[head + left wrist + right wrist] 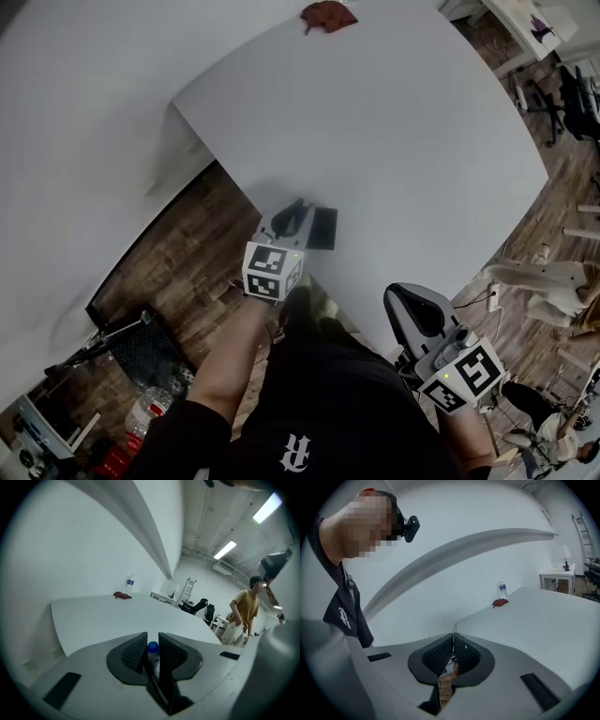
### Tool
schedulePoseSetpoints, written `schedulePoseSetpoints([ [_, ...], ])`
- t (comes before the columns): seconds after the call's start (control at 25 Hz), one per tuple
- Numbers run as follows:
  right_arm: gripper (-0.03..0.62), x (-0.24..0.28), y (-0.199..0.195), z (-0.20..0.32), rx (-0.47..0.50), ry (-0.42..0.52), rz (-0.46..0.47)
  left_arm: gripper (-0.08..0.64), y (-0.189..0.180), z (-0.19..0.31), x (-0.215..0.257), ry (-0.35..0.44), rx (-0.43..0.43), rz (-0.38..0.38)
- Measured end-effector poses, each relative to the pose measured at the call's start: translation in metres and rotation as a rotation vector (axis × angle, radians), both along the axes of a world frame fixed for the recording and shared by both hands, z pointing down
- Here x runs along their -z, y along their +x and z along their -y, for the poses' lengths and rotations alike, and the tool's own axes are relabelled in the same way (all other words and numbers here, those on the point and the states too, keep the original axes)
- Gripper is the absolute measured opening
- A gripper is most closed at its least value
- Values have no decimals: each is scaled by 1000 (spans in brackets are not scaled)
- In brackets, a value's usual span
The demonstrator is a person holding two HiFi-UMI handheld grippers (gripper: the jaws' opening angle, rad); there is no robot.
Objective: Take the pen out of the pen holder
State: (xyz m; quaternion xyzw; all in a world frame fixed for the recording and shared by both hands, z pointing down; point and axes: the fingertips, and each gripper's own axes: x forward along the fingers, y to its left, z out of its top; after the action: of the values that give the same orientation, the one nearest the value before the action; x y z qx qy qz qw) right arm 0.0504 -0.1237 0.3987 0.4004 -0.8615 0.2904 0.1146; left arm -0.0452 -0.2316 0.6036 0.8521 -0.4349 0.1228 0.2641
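In the left gripper view a white pen (153, 660) with a blue cap stands upright between the two dark ribbed pads. My left gripper (153, 638) is shut on the pen; both pads touch its sides. Below the pen a dark shape fills the gap, and I cannot tell whether it is the holder. In the head view the left gripper (300, 210) sits at the near edge of the white table (403, 122), beside a black rectangular object (323, 228). My right gripper (409, 302) hangs off the table at the lower right. Its jaws (453, 638) are shut with nothing between them.
A reddish cloth (328, 14) lies at the table's far end, with a water bottle (130, 584) beside it. A person in a yellow shirt (245, 613) stands off to the right near office chairs. A tripod and black crate (141, 354) stand on the wooden floor at the left.
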Motion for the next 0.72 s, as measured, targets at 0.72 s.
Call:
schedulePoseSetpoints([
  [0.72,15,24,4,-19,38,117,41,74,0,-7,63,92,4,42],
])
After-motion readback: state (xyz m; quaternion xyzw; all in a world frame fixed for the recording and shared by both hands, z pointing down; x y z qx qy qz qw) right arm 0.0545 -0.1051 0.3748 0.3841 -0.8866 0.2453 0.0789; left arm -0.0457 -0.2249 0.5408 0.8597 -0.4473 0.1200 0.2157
